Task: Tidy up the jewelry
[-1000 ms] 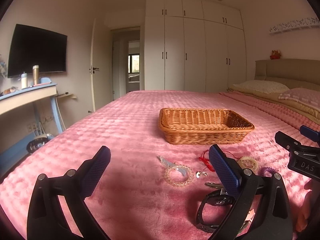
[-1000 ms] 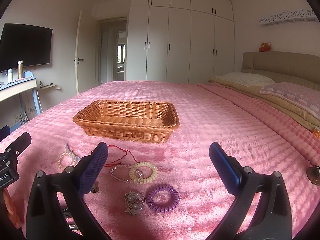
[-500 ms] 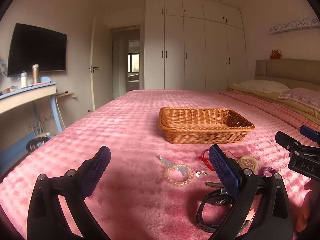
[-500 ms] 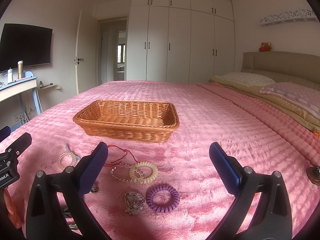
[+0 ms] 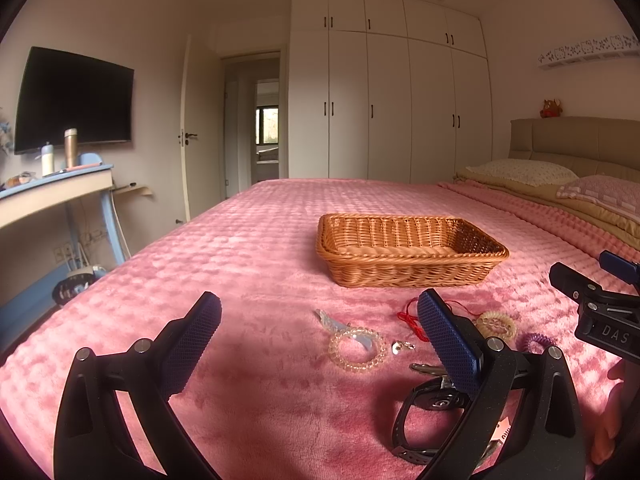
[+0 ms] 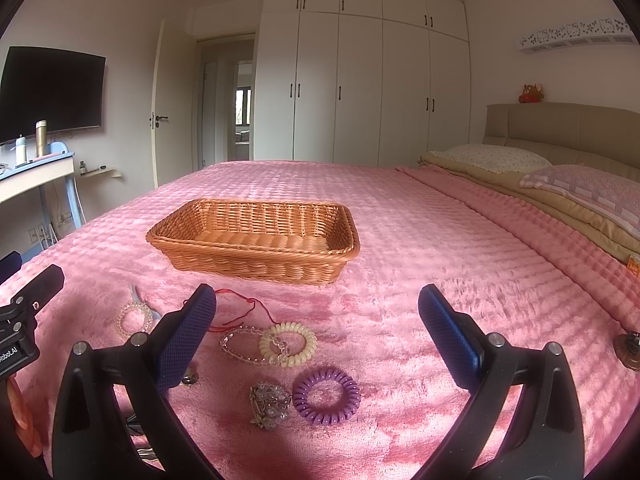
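Wicker basket (image 6: 256, 240): empty, mid-bed on pink blanket (image 6: 400, 240). Jewelry loose on blanket before basket: clear bead bracelet (image 5: 357, 350), red cord (image 6: 240, 308), cream coil tie (image 6: 288, 344) over crystal bracelet, purple coil tie (image 6: 326, 395), crystal brooch (image 6: 270, 404), black watch (image 5: 420, 420). Left gripper (image 5: 320, 344), right gripper (image 6: 316, 336): jaws wide apart, holding nothing.

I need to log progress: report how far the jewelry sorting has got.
Nothing looks done: the wicker basket shows no jewelry inside. Nothing is in hand: the left gripper and right gripper are both open. Left on the pink blanket: purple coil tie, cream coil tie, clear bead bracelet, red cord, black watch.
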A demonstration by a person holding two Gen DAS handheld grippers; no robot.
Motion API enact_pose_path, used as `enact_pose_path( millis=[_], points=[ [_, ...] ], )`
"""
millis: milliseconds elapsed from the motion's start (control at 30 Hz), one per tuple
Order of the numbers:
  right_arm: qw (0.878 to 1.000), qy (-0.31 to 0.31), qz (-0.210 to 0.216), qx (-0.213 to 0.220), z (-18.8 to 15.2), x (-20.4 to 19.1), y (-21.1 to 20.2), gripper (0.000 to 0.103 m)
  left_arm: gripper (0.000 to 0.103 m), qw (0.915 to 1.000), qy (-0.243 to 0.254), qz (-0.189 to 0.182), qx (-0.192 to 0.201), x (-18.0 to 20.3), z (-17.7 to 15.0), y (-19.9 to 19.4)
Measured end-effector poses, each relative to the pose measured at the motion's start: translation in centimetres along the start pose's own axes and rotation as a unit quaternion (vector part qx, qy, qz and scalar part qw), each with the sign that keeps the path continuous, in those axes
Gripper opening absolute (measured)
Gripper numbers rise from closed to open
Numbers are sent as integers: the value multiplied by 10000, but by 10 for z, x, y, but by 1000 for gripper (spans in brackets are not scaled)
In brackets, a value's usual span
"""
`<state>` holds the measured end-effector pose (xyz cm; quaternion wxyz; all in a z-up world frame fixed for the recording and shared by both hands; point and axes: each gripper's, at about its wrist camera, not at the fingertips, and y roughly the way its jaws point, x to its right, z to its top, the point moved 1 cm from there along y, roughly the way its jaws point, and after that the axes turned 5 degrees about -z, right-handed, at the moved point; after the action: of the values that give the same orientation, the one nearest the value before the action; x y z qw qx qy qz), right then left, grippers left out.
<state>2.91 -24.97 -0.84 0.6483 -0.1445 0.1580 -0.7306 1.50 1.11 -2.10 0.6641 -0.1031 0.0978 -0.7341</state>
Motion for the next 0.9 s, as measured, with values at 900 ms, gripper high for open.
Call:
enact_pose_path(
  millis=[900],
  points=[
    [9999, 11, -95, -117, -2, 3, 3, 97, 95, 9989, -281, -327, -207, -12, 2, 6]
  ],
)
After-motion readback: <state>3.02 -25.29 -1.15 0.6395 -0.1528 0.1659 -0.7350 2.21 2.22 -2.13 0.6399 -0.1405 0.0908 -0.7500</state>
